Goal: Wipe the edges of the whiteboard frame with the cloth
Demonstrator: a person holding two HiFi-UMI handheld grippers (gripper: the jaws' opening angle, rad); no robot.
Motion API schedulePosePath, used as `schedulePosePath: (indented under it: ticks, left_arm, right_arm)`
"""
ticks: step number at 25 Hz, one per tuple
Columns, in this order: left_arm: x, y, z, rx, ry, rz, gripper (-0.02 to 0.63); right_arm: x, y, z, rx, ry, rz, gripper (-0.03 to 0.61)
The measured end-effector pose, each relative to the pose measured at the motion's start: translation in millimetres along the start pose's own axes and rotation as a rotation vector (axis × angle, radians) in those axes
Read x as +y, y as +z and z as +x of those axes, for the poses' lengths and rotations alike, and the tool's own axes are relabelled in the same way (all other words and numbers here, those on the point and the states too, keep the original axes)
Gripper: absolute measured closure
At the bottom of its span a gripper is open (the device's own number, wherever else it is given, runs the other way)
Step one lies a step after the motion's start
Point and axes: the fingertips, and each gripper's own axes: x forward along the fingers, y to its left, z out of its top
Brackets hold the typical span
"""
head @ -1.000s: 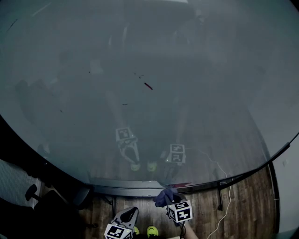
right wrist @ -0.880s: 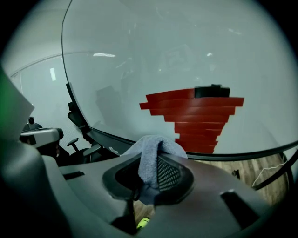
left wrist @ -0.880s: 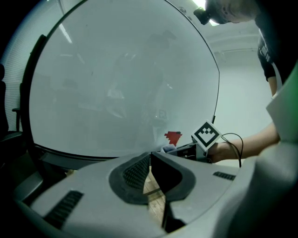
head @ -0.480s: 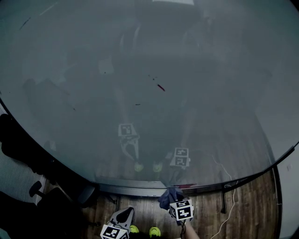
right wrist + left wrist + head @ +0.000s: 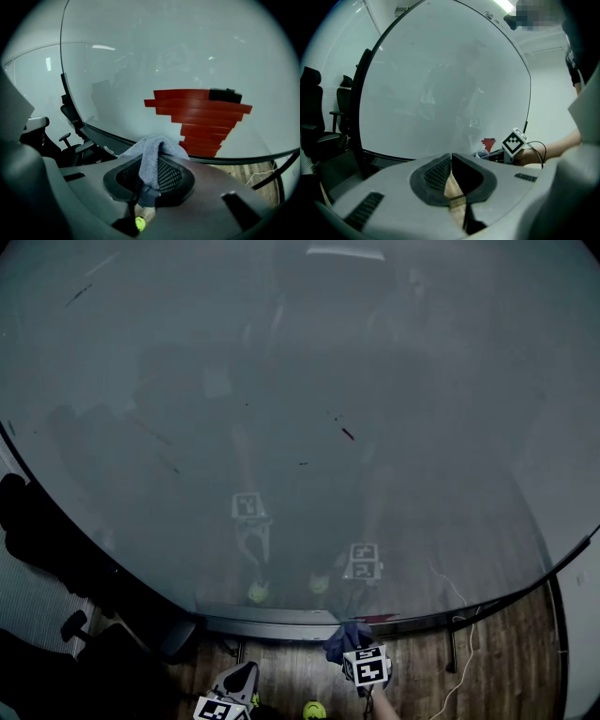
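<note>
- At the bottom of the head view, one whiteboard (image 5: pixel 300 427) fills nearly everything, its dark lower frame (image 5: pixel 272 624) curving above a wooden floor (image 5: pixel 497 652). The right gripper (image 5: pixel 349 649) holds one bluish cloth (image 5: pixel 339 637) up at that lower edge. The picture is dim, so contact with the frame looks likely but I cannot confirm it. The left gripper (image 5: pixel 242 677) hangs lower, apart from the board.
- Left gripper view: the jaws are pressed together with nothing between them — only floor shows behind the tips. Two office chairs (image 5: pixel 311 117) stand at the left.
- Right gripper view: the jaws are clamped on the cloth, which bunches over the tips and droops forward, close to the frame. A red stepped patch (image 5: pixel 201 117) sits on the board above.
- Handling, as a judgement: the cloth is soft, light and limp, so it folds wherever it is pinched. It is best gripped by a bunched middle fold — as it is now — leaving a padded lump ahead of the tips to press on the rigid frame.
- Count: one cloth, one whiteboard, two grippers.
</note>
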Motion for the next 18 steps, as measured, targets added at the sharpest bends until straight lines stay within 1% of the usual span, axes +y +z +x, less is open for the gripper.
schedulePosePath:
  ticks: [7,10,12,15,18]
  left_arm:
    - [14.5,6.6,-0.8,-0.017,0.011,0.008,0.594]
    - [12.4,10.0,12.3,-0.021,-0.013,0.015,0.594]
    - [9.8,9.5,21.9,-0.009,-0.028,0.029,0.594]
    - [6.6,9.7,36.0,0.014,-0.032,0.047,0.594]
    - [-1.0,9.7,56.6,0.015,-0.033,0.063,0.594]
  right_arm:
    - [-4.7,-0.4,-1.9,-0.02,-0.037,0.012,0.52]
    - [-5.7,-0.1,-2.8,-0.015,-0.06,0.009,0.52]
    - [-7.2,-0.8,-4.4,-0.014,-0.074,0.009,0.52]
    - [-5.8,-0.4,-4.1,-0.019,-0.091,0.005,0.52]
    - [-5.8,0.2,-2.6,-0.021,-0.099,-0.002,0.52]
